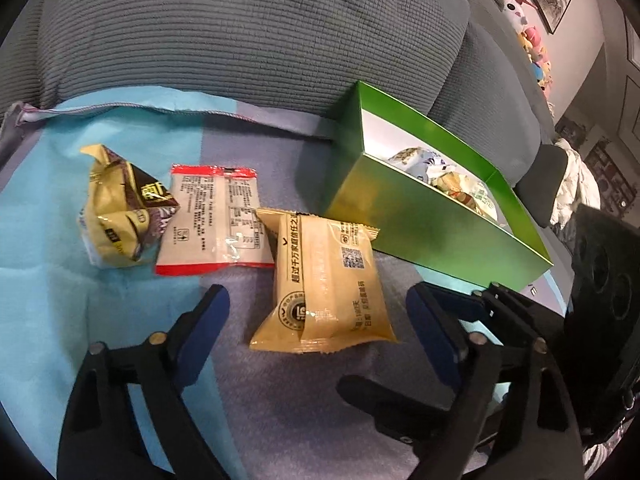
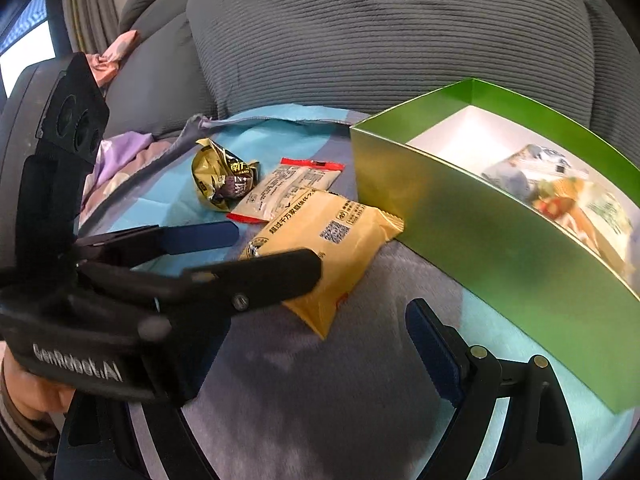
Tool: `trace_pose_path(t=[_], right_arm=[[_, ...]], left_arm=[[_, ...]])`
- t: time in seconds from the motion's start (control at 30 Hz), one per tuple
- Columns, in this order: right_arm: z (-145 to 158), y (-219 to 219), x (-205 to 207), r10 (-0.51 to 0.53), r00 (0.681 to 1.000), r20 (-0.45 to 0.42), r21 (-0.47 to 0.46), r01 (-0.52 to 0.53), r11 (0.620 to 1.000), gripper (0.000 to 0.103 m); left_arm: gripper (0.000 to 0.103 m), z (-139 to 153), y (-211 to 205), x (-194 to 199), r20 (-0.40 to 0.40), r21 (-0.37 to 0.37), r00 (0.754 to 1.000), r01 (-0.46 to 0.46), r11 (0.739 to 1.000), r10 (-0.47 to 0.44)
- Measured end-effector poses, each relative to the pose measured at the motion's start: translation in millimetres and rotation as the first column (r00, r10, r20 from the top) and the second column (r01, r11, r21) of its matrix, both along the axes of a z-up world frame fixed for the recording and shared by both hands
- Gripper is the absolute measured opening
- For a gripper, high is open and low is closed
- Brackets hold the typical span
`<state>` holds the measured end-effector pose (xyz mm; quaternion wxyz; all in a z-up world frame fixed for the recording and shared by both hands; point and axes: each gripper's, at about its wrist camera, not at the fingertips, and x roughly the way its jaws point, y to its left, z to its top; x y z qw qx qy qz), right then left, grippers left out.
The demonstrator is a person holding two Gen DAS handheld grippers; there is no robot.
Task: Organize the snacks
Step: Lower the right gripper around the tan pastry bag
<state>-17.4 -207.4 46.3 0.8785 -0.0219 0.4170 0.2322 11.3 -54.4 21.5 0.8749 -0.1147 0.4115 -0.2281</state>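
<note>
the left gripper's fingers stand spread, one to each side of the near end of a tan snack packet, their blue pads clear of the wrapper and gripping nothing. the right gripper's fingers are likewise wide apart and empty, with one blue-padded finger showing over the bedding near the green box; its other finger is mostly hidden behind the left gripper's body. the tan packet lies flat on a blue and grey quilt, seam side up, just left of the box's near long wall. farther left, a white packet with red ends lies flat with its right edge tucked under the tan one, and a crumpled gold and brown wrapper sits against its left edge. the open green box stands on the right with several wrapped snacks already inside. grey ribbed cushions rise at the far side. a hand in a striped cuff holds the left gripper's handle.
</note>
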Motion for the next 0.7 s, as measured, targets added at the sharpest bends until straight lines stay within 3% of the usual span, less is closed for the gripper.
trace_pose_path(t=[0.17,0.27,0.4,0.7], right_arm=[[-1,4,7,0.006,1.000,-0.007,0.005,-0.006,1.000,0.087],[-4,8,12,0.017,0.999,-0.028,0.007,-0.017,1.000,0.076],[-3,12,15,0.039,0.999,-0.037,0.015,-0.039,0.999,0.065],[-4,17,17,0.047,0.999,-0.022,-0.013,-0.047,0.999,0.056]], left_arm=[[0.065,-5,1,5,-0.025,-0.024,0.999,0.027,0.999,-0.028],[0.056,-7,4,6,-0.047,-0.051,0.998,0.037,0.998,-0.039],[0.054,-8,10,5,-0.063,-0.080,0.997,0.040,0.996,-0.045],[0.053,-8,12,1,-0.069,-0.079,0.996,0.045,0.996,-0.050]])
